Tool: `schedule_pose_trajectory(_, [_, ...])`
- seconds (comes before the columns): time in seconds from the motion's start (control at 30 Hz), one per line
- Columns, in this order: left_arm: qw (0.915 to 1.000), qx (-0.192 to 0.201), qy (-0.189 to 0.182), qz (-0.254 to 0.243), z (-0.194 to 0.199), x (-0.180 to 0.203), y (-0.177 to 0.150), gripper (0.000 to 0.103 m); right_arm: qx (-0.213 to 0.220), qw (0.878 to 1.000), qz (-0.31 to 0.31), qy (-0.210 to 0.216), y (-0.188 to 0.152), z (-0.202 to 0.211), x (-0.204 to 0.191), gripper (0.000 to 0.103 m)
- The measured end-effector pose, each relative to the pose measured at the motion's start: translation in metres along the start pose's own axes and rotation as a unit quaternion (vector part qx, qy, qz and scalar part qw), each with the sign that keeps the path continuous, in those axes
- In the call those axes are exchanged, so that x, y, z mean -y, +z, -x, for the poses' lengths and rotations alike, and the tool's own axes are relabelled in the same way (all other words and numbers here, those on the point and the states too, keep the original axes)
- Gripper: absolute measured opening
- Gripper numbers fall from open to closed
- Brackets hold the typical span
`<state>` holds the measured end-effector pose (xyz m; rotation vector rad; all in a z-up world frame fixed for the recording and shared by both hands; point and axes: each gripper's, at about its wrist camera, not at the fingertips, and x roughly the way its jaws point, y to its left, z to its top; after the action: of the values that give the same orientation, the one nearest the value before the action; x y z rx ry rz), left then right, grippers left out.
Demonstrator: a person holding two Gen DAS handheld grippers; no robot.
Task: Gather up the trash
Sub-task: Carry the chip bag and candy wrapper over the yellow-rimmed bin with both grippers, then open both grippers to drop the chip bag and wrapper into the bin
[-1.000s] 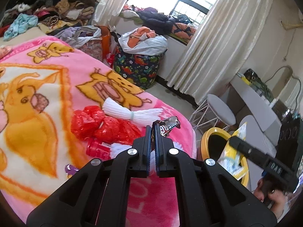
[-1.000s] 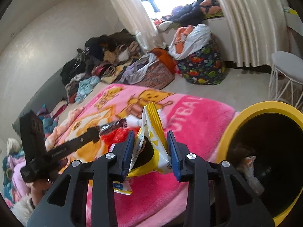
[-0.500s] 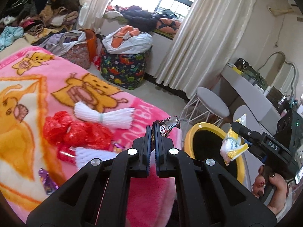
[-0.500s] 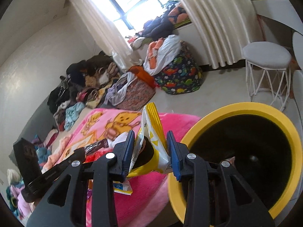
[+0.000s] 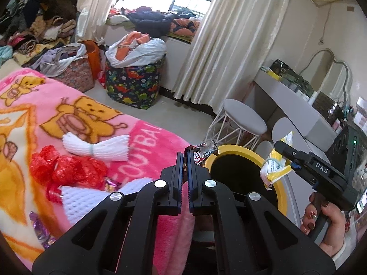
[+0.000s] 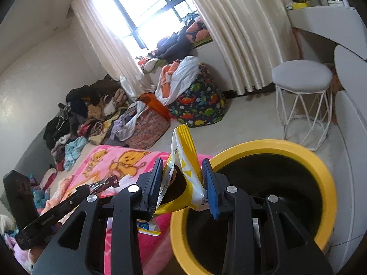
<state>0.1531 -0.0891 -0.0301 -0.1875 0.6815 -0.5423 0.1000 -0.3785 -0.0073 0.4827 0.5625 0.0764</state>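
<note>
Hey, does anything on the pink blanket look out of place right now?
Yes. Litter is scattered on the blanket: crumpled red netting, two white foam nets, and shiny candy wrappers near its edge. It belongs in the yellow bin.

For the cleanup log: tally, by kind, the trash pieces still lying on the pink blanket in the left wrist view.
White foam-net sleeves: 2
Red crinkled plastic mesh pile: 1
Small shiny purple candy wrappers: 2
Total: 5
</note>
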Motion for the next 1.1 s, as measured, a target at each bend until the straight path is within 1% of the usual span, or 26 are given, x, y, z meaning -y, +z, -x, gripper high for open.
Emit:
schedule_pose_trajectory(0.1, [0.9999,-0.002,-0.006,-0.009,-0.005,0.011,-0.002,0.001,0.004,1.0,-0.008,-0.007,0.001,0.003,0.01,0.033])
schedule_pose_trajectory(0.23, [0.9996,-0.011,-0.012,-0.021,-0.013,0.023,-0.006,0.001,0.01,0.999,-0.01,-0.033,0.001,0.007,0.022,0.033])
schedule_pose_trajectory(0.43, [0.9989,-0.022,-0.023,-0.034,-0.025,0.039,-0.01,0.001,0.02,0.998,-0.028,-0.06,0.002,0.014,0.045,0.033])
schedule_pose_trajectory(0.6, [0.9978,-0.032,-0.026,-0.052,-0.037,0.056,-0.016,0.001,0.027,0.996,-0.051,-0.073,0.001,0.02,0.065,0.033])
schedule_pose_trajectory(0.7, [0.9963,-0.04,-0.025,-0.071,-0.046,0.066,-0.021,0.001,0.028,0.995,-0.057,-0.08,-0.001,0.022,0.073,0.033])
schedule_pose_trajectory(0.87, [0.9925,-0.065,-0.024,-0.101,-0.065,0.081,-0.032,0.001,0.015,0.993,-0.072,-0.093,-0.006,0.018,0.088,0.033])
schedule_pose_trajectory(1.0, [0.9885,-0.093,-0.026,-0.117,-0.082,0.09,-0.042,0.001,0.001,0.992,-0.072,-0.105,-0.009,0.011,0.097,0.034])
schedule_pose_trajectory(1.1, [0.985,-0.11,-0.028,-0.13,-0.093,0.097,-0.05,0.001,-0.001,0.991,-0.076,-0.114,-0.009,0.009,0.102,0.034])
